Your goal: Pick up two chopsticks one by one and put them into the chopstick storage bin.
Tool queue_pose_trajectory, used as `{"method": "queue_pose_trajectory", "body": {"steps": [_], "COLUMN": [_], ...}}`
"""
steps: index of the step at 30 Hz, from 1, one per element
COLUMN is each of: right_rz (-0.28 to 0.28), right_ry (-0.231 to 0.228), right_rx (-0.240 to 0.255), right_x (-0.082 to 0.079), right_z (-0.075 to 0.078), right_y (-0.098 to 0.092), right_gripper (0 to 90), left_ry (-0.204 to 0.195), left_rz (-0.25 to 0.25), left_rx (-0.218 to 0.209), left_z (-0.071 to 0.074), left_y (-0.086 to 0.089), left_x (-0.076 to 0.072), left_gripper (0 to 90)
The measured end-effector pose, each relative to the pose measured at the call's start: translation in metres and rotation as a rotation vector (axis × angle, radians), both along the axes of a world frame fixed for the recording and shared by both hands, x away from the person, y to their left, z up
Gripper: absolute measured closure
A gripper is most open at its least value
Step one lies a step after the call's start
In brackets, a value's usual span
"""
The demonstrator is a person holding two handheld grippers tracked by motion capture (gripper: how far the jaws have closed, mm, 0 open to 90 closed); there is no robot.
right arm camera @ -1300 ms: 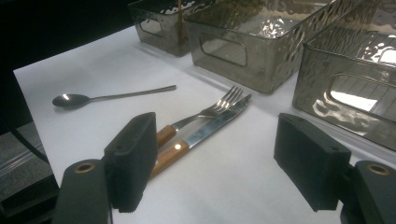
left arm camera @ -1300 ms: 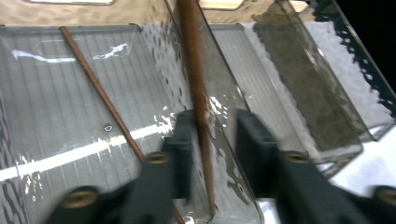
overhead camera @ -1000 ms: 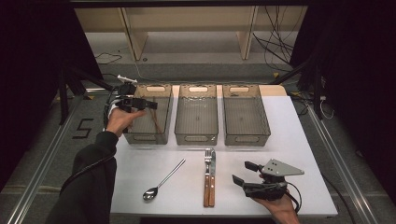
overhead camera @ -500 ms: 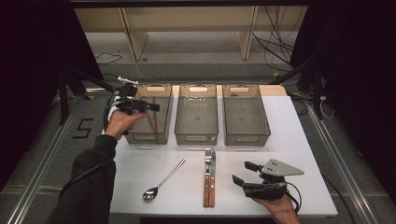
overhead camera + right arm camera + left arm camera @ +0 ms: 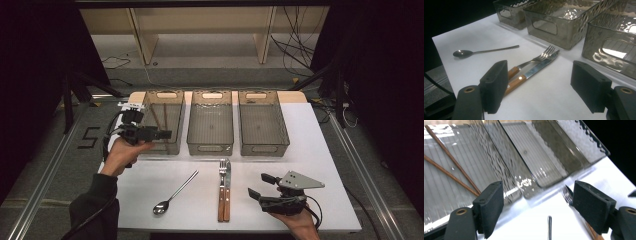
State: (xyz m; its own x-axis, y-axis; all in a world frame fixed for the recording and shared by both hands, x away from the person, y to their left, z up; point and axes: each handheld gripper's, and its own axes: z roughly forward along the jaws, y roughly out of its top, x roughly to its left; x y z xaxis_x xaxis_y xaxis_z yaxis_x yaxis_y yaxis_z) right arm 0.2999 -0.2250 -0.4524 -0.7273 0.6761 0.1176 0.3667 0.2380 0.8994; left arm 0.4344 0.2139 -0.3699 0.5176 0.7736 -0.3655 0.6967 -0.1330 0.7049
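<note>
Three smoky clear bins stand in a row at the back of the white table. The left bin (image 5: 161, 148) (image 5: 506, 170) holds two brown chopsticks (image 5: 159, 120) (image 5: 451, 160). My left gripper (image 5: 164, 134) (image 5: 539, 205) hovers over that bin's near left corner, pointing right. Its jaws have just been opening and nothing is between them. A spoon (image 5: 175, 192) (image 5: 484, 51), a fork (image 5: 222, 182) (image 5: 541, 58) and a wood-handled knife (image 5: 227, 192) (image 5: 541, 66) lie on the table in front. My right gripper (image 5: 257, 185) (image 5: 539, 85) rests open and empty just right of the knife.
The middle bin (image 5: 210, 146) and the right bin (image 5: 264, 148) have nothing in them. The table's near edge (image 5: 235, 227) runs close under the right hand. Cables trail off the table's left side. Shelving stands beyond the table.
The left hand has drawn back from over the left bin toward its near edge, and its jaws stand a little wider. The right gripper has kept still.
</note>
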Motion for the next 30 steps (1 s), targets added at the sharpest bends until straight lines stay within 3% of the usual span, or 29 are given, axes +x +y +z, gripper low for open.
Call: {"method": "queue_pose_trajectory", "body": {"steps": [8, 11, 15, 24, 30], "right_rz": [-0.004, -0.005, -0.009, -0.02, -0.025], "right_ry": [0.004, 0.005, 0.003, 0.001, 0.001], "right_rx": [0.003, 0.007, 0.012, 0.038, 0.049], "right_x": [-0.001, -0.001, -0.002, -0.002, -0.002], "right_z": [-0.001, -0.002, -0.003, -0.004, -0.005], "right_y": [0.0, 0.0, -0.001, -0.007, -0.009], "right_gripper": [30.6, 30.6, 30.6, 29.2, 28.1], "left_ry": [-0.005, 0.011, 0.004, 0.021, 0.045], "left_rz": [-0.038, -0.069, -0.089, -0.112, -0.139], "left_rx": [-0.008, 0.028, 0.045, 0.104, 0.196], "left_z": [-0.027, -0.036, -0.043, -0.059, -0.067], "left_y": [-0.007, -0.013, -0.018, -0.025, -0.036], "left_x": [-0.034, -0.039, -0.046, -0.06, -0.063], "left_gripper": [23.6, 22.1, 21.4, 19.7, 19.8]}}
